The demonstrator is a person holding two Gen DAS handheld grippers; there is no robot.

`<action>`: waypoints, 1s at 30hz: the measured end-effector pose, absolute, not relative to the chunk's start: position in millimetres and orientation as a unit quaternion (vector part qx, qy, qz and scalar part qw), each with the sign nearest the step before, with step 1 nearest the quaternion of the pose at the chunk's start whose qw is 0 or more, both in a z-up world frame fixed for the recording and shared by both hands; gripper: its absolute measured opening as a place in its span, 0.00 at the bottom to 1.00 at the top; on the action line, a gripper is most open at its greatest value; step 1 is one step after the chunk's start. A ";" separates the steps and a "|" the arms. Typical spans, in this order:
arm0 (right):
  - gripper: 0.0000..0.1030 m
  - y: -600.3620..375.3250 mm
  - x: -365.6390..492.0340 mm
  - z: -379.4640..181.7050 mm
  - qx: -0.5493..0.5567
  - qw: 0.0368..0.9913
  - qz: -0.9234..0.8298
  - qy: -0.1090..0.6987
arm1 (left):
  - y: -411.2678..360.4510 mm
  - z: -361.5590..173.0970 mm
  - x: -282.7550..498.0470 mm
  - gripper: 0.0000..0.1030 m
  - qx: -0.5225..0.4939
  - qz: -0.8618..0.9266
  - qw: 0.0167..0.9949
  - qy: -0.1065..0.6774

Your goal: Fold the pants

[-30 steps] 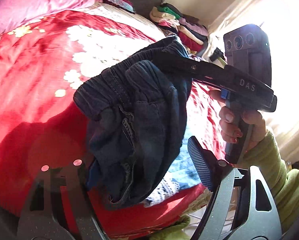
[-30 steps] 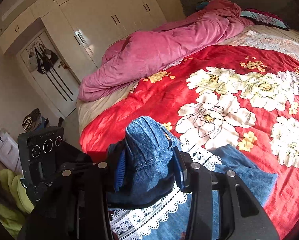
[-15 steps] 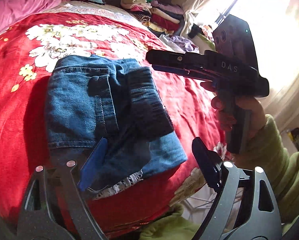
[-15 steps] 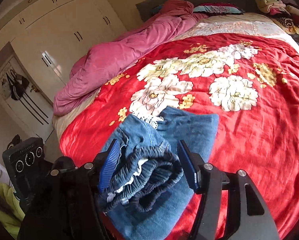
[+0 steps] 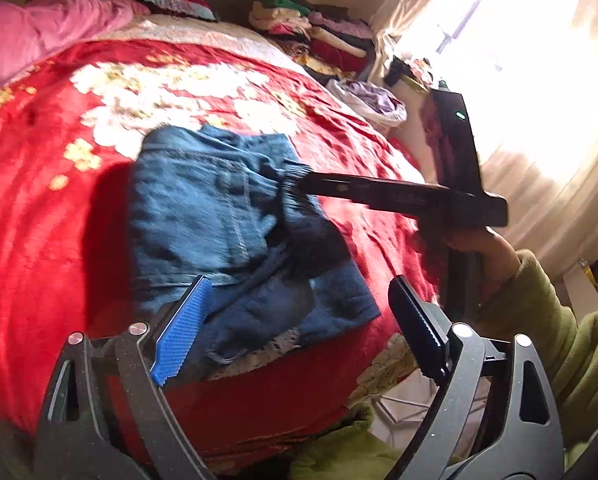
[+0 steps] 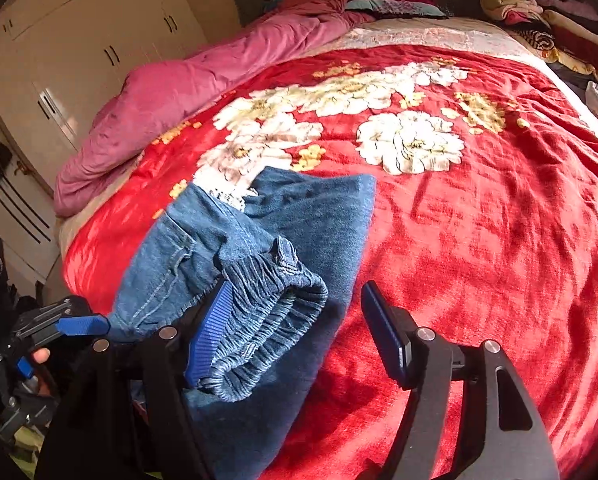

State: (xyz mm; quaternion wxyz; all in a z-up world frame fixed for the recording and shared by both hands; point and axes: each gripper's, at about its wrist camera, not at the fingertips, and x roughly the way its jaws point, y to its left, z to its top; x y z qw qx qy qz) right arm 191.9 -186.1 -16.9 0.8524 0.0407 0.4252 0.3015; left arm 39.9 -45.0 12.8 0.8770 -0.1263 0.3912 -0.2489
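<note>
Folded pants released on the bed

Both grippers, left gripper and right gripper, have just been opening; fingers wide, jeans lie loose on the red bedspread, likely fold done.

Black claw frames, blue ribbed pads (silver screws), seemingly fleecy green sleeve.

Folded jeans lie on the red blanket; right gripper (jaws just opening) straddles the waistband
</note>
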 end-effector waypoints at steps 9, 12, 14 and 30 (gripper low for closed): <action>0.69 -190.9 135.9 25.4 0.002 0.883 0.320 0.344 | 8.5 21.9 35.1 0.83 -0.144 -0.166 0.898 0.381; 0.70 -181.1 109.3 32.1 -0.023 0.881 0.342 0.326 | 30.2 25.1 34.0 0.83 -0.149 -0.134 0.904 0.378; 0.70 -170.4 91.3 33.8 -0.044 0.875 0.361 0.320 | 41.9 26.0 35.6 0.83 -0.152 -0.118 0.906 0.377; 0.53 -63.2 35.0 5.7 -0.285 0.812 0.425 0.281 | 8.5 15.2 94.2 0.44 -0.079 -0.164 0.888 0.421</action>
